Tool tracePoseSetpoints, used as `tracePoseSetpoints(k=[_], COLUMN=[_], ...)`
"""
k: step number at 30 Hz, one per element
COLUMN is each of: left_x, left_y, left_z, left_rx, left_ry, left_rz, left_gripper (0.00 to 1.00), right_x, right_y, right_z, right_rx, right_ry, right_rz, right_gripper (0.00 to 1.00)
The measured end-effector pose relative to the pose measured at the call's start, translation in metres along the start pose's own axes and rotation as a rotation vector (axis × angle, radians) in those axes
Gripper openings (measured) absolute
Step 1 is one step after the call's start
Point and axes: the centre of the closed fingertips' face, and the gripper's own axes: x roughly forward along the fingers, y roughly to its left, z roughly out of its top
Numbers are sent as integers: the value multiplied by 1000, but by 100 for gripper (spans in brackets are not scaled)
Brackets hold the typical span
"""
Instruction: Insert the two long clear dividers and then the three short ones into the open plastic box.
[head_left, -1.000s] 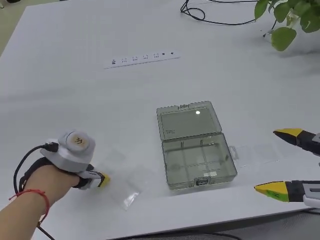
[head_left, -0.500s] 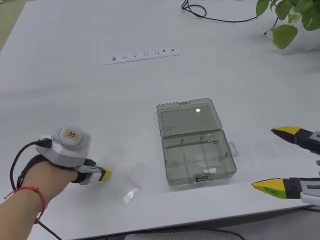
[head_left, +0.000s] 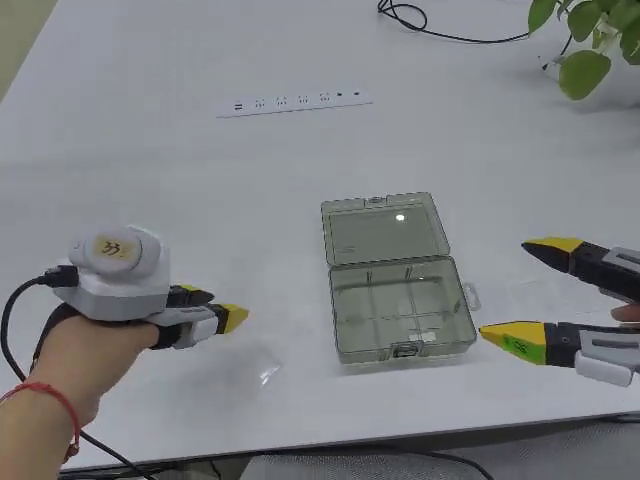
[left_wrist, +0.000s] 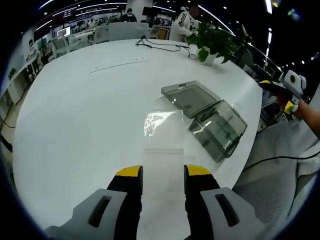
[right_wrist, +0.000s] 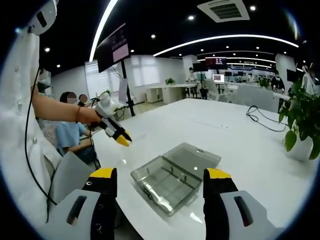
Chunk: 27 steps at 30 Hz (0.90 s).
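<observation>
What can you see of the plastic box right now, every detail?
The plastic box is smoky grey, see-through and rectangular. It stands open: the lid lies flat back on the white table, hinged to the base's far edge. A small latch sits on the near wall. Faint lines cross the inside; whether dividers or ribs, I cannot tell. Only the table touches it.
</observation>
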Motion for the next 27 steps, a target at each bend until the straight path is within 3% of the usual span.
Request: tracePoseSetpoints(k=[8, 12, 17, 21, 27], left_x=[-8, -12, -13, -14, -16], left_y=[-43, -62, -84, -100, -121], left_z=[34, 49, 62, 69, 81], left_rx=[-51, -72, -80, -96, -99], left_ry=[-137, -194, -239, -267, -304], left_rz=[-89, -118, -152, -178, -216], left_gripper=[31, 31, 31, 31, 31], right_x=[17, 24, 34, 44, 56], right_y=[9, 11, 18, 24, 30], right_z=[33, 42, 42, 51, 61], right_rx=[86, 129, 246, 241, 249], right_ry=[-95, -108, -63, -88, -123], right_rz=[4, -7, -10, -7, -29], right_gripper=[63, 57, 48, 38, 34])
